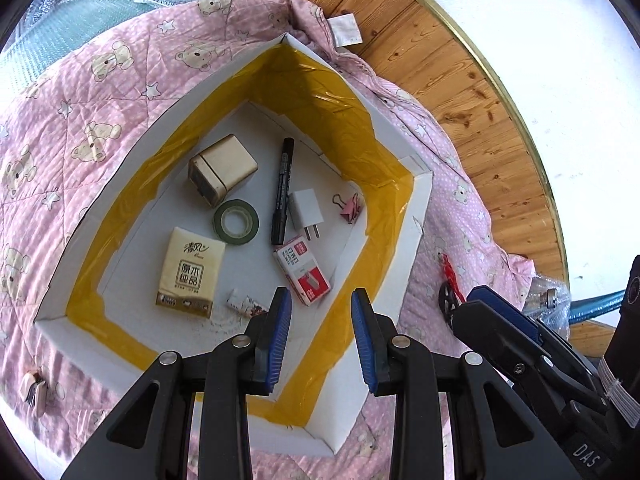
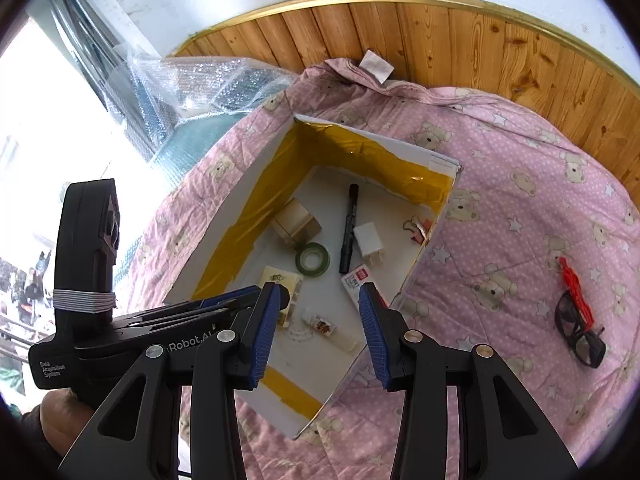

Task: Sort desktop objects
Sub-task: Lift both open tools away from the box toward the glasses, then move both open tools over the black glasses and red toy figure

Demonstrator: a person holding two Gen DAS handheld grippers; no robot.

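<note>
Left gripper (image 1: 320, 312) and right gripper (image 2: 318, 308) are both spread wide and empty, poised side by side above the near edge of the white box (image 1: 420, 196). Inside lie a tissue pack (image 1: 190, 272), tape roll (image 1: 236, 222), marker (image 1: 283, 190) and charger (image 1: 304, 210). Black glasses (image 2: 578, 328) lie on the pink quilt (image 2: 500, 200), right of the box.
</note>
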